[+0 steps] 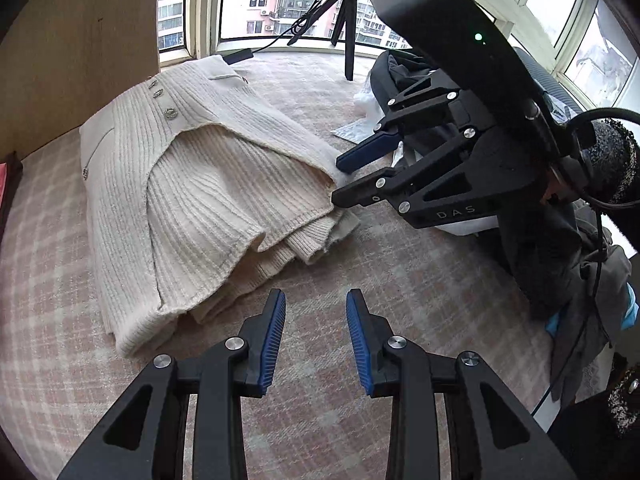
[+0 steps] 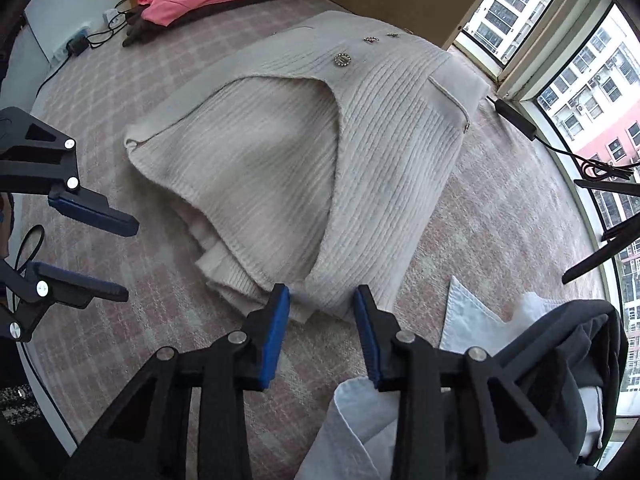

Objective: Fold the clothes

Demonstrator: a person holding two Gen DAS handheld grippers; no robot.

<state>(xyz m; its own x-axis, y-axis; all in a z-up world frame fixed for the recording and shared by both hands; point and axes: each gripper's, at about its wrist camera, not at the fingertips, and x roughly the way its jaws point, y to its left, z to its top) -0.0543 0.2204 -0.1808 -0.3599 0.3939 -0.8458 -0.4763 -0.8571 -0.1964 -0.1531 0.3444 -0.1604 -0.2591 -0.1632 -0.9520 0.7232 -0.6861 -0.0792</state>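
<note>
Cardigan [image 1: 192,200]: lay folded on the bed [image 1: 360,300], toward its window edge.
Left gripper [image 1: 316,336]: spread, empty.
Right gripper [image 2: 322,320]: spread, empty, at the hem.
Left to do: dark clothes [image 1: 560,260], apparently unfolded.

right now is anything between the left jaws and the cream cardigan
Nothing visible. Only bare checked bedcover lies between the left gripper, jaws open and empty, and the folded cream cardigan. The right gripper sits at the cardigan's far edge.
</note>
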